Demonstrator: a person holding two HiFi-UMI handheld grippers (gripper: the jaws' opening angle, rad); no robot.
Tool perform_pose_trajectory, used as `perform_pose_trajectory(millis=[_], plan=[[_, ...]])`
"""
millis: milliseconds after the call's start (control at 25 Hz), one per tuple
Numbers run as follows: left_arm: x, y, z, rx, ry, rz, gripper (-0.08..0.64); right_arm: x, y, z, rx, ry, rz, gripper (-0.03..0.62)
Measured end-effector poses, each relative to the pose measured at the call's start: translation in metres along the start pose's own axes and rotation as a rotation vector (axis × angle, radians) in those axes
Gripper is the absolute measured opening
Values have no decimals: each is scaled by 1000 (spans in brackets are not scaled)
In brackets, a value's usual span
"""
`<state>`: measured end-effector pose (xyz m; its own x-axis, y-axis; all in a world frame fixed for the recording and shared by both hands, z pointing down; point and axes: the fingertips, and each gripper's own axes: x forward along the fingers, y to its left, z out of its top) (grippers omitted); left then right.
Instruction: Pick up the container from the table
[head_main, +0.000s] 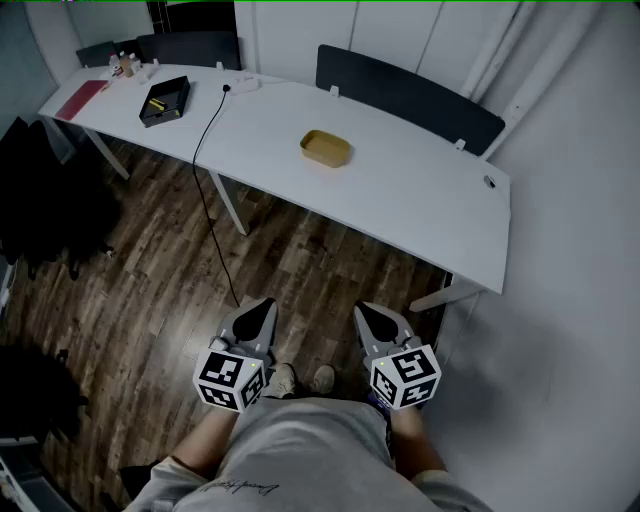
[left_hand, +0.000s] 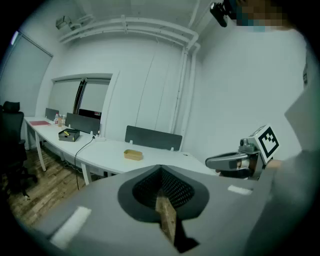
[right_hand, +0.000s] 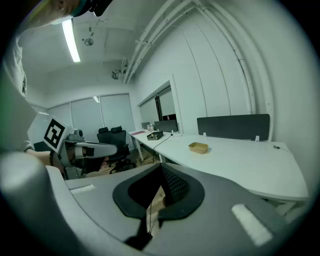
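Observation:
The container (head_main: 325, 148) is a shallow tan tub on the white table (head_main: 420, 190), far ahead of me; it also shows small in the left gripper view (left_hand: 133, 154) and the right gripper view (right_hand: 198, 147). Both grippers hang close to my body over the wooden floor, well short of the table. My left gripper (head_main: 260, 308) (left_hand: 161, 167) has its jaws together with nothing in them. The jaws of my right gripper (head_main: 373, 314) (right_hand: 161, 166) are shut and empty too. Each gripper shows in the other's view, the right one (left_hand: 209, 161) and the left one (right_hand: 116, 148).
A black tray (head_main: 165, 100) with a yellow item, a red folder (head_main: 82, 98) and small bottles sit at the table's far left. A black cable (head_main: 205, 140) drops off the table to the floor. Dark partition panels (head_main: 410, 95) line the far edge. Black chairs (head_main: 40, 190) stand at left.

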<state>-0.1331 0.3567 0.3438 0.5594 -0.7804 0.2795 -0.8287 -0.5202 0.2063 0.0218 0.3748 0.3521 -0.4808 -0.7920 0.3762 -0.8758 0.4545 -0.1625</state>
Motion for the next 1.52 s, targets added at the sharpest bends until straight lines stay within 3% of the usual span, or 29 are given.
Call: perform_pose_trajectory(millis=[760,1520], plan=[[17,5,8,4,8,-45,2,15,-6,9,0,2,-25,15],[5,60,9,5,24,-86,2,49,30,19,12,-2,-52,15]])
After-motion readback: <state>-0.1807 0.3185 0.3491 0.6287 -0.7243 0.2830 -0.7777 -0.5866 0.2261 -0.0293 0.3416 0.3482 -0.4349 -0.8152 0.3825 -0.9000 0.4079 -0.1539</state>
